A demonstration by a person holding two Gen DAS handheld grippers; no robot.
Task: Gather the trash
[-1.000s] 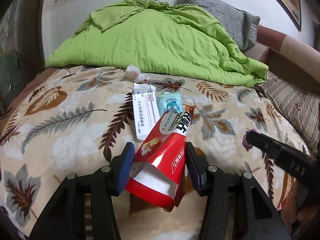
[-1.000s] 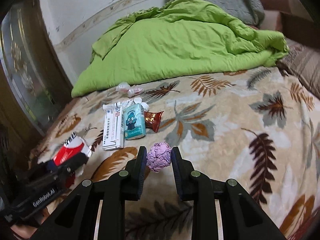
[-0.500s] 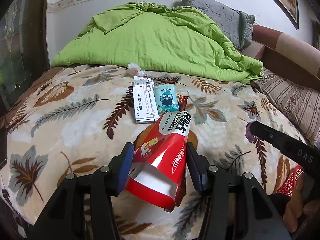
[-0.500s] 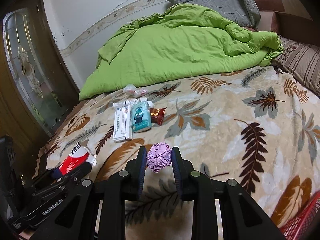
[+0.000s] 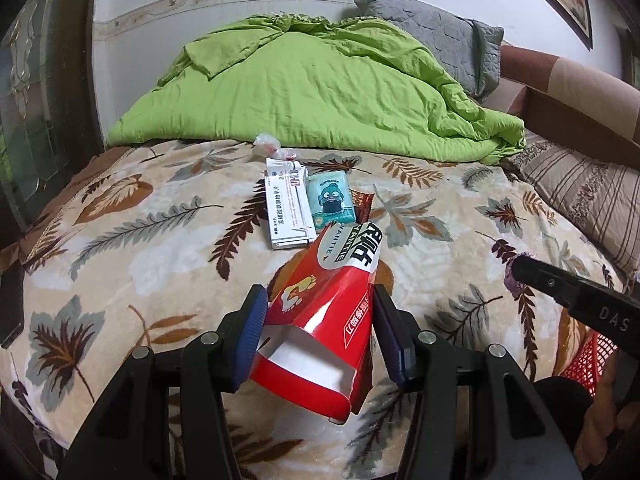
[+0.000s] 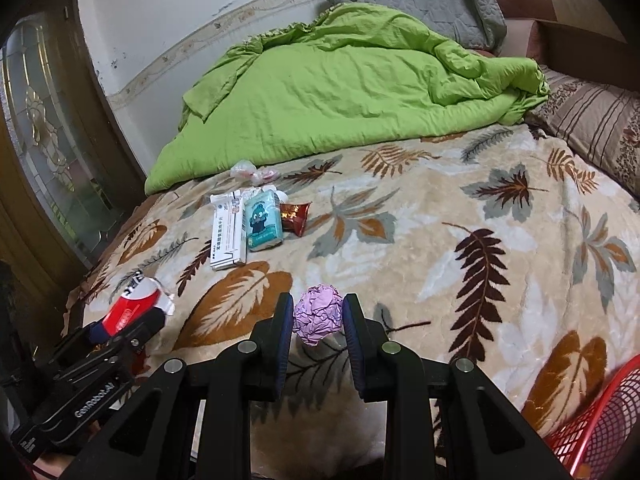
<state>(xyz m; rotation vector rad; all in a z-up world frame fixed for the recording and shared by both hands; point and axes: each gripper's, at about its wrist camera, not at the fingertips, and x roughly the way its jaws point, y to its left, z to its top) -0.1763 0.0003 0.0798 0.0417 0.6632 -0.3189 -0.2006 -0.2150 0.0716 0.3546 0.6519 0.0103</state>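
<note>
My left gripper (image 5: 318,326) is shut on an empty red carton (image 5: 326,312), open end toward the camera, held above the bed's near edge. The same carton (image 6: 134,304) shows at the lower left of the right wrist view, in the left gripper (image 6: 128,320). My right gripper (image 6: 317,314) is shut on a crumpled pink paper ball (image 6: 318,312). On the leaf-patterned blanket (image 6: 440,240) lie a white box (image 6: 228,232), a teal tissue pack (image 6: 262,220), a brown snack wrapper (image 6: 296,216) and clear plastic scraps (image 6: 252,172). A red mesh basket (image 6: 600,420) sits at the lower right.
A green quilt (image 5: 320,88) is heaped at the far end of the bed, with a grey pillow (image 5: 440,44) behind it. A striped pillow (image 5: 580,192) lies at the right. A glass-panelled door (image 6: 52,152) stands on the left. The right gripper's body (image 5: 576,300) crosses the left view.
Both grippers have drawn back from the bed toward its near edge, still holding the carton and the paper ball. The red basket has come into view at the lower right.
</note>
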